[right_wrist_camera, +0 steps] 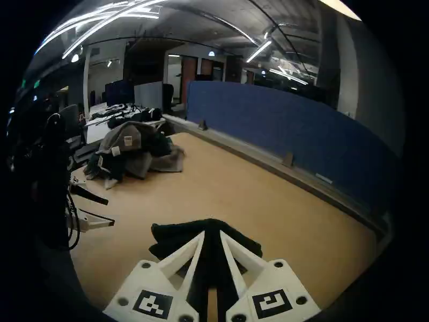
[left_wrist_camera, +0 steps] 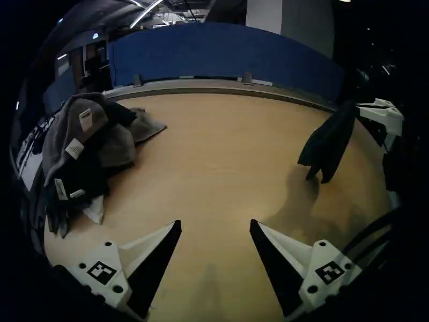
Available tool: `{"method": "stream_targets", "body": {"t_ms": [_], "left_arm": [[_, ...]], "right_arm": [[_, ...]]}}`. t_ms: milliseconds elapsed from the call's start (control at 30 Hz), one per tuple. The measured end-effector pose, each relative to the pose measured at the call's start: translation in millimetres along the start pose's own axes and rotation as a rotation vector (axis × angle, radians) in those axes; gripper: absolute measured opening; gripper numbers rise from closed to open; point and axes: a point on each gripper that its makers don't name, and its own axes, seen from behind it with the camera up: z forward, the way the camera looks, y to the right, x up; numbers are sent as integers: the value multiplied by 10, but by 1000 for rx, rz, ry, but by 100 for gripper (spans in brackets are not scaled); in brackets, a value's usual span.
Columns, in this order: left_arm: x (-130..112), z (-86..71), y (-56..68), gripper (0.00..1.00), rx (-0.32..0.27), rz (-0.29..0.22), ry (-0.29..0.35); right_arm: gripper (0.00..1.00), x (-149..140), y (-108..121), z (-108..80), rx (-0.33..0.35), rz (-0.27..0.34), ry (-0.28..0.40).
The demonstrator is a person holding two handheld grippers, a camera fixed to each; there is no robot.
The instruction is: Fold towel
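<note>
A dark green towel (right_wrist_camera: 177, 236) hangs bunched from my right gripper (right_wrist_camera: 212, 233), whose white fingers are shut on a fold of it just above the wooden table (right_wrist_camera: 241, 193). In the left gripper view the same towel (left_wrist_camera: 326, 142) dangles at the right, its lower end close to the tabletop, held by the right gripper (left_wrist_camera: 358, 110). My left gripper (left_wrist_camera: 214, 221) stands open low over the bare table (left_wrist_camera: 214, 150), nothing between its fingers. It is also in the right gripper view, at the left edge, as the left gripper (right_wrist_camera: 110, 212).
A heap of grey and dark towels (left_wrist_camera: 88, 147) lies at the table's left end, also seen as the heap (right_wrist_camera: 134, 147) in the right gripper view. A blue divider panel (left_wrist_camera: 225, 53) runs along the table's far edge. Office desks and monitors stand beyond.
</note>
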Motion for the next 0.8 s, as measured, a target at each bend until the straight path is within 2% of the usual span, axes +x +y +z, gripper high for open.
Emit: {"method": "stream_targets", "body": {"t_ms": [467, 800], "left_arm": [[97, 110, 209, 95, -29, 39, -4], [163, 161, 280, 95, -34, 57, -5]], "right_arm": [[5, -271, 864, -564, -167, 66, -15], [5, -486, 1501, -938, -268, 106, -32]]}}
